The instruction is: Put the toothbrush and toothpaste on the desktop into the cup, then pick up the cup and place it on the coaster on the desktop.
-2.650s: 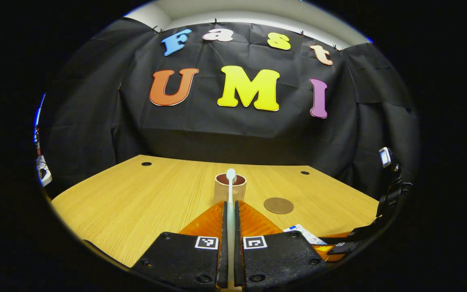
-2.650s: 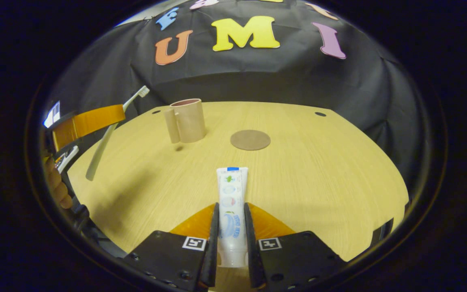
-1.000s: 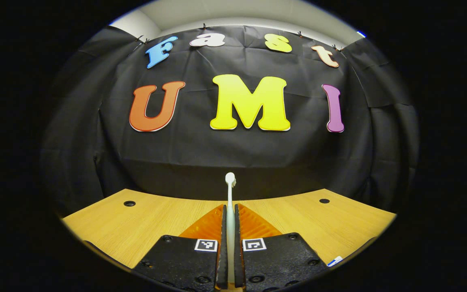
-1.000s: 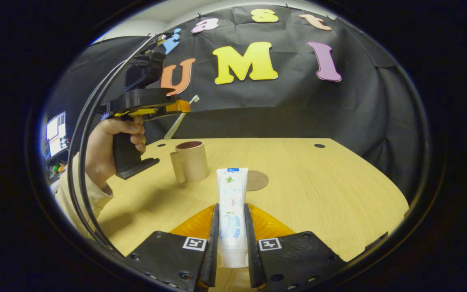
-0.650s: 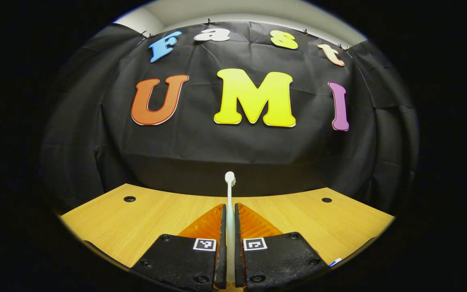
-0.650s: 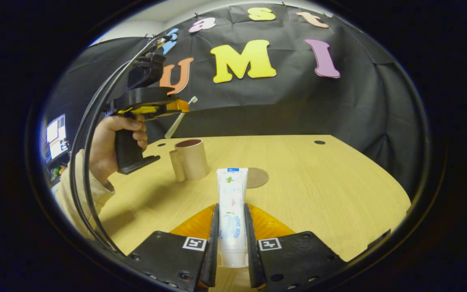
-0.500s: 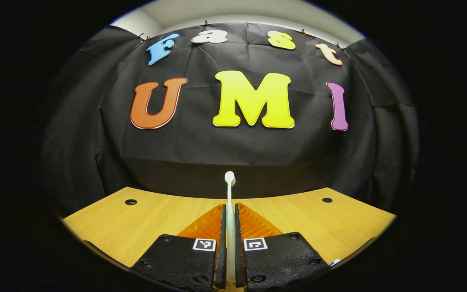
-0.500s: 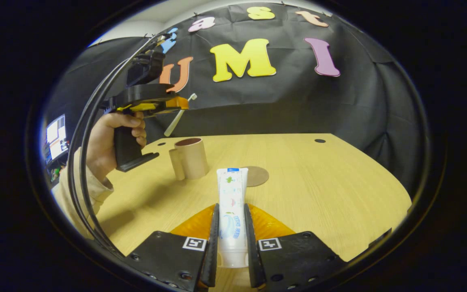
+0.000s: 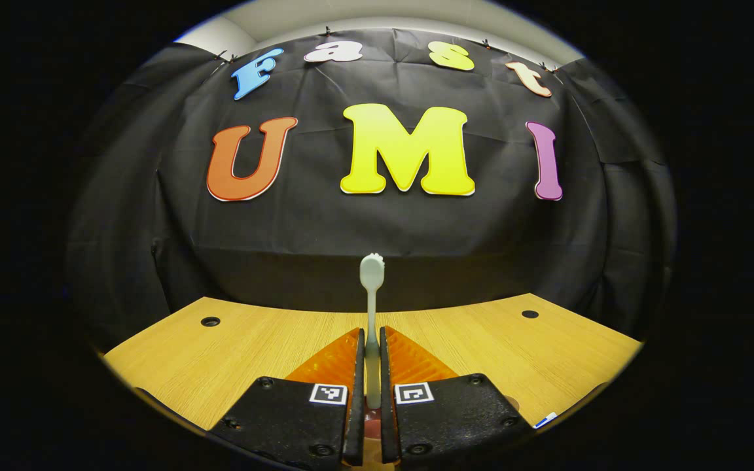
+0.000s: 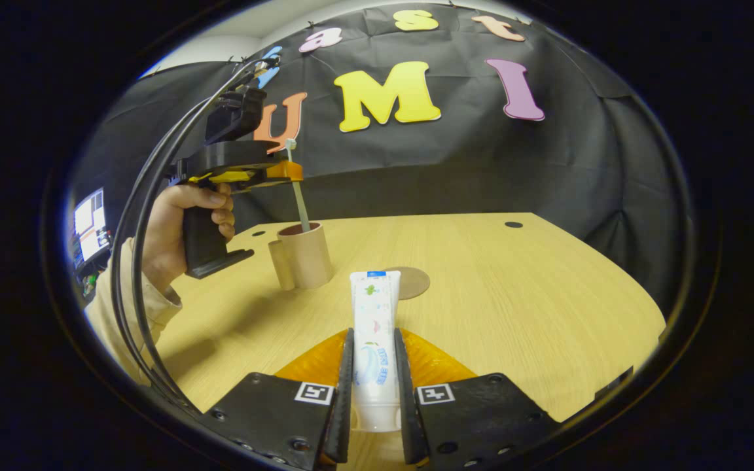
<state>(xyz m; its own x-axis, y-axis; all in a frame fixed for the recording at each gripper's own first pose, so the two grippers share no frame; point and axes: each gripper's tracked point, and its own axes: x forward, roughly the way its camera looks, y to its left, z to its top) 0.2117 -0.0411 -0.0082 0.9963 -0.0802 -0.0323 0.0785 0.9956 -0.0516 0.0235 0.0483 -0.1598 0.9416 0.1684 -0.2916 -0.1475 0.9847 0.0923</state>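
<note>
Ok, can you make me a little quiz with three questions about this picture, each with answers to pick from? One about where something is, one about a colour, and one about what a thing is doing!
1. Where is the lower end of the toothbrush?
A. Flat on the desktop
B. Inside the cup
C. On the coaster

2. What colour is the cup?
A. Tan, darker reddish-brown inside
B. Bright blue
C. Green

3. What is the right gripper doing?
A. Open above the cup
B. Shut on the coaster
C. Shut on the toothpaste

Answers:
1. B: in the right gripper view the white handle runs down from the left gripper into the cup's mouth.
2. A: the cup wall is tan and its inner rim looks reddish-brown.
3. C: the toothpaste tube sits squeezed between both jaws, while the round brown coaster lies bare on the desktop.
</note>
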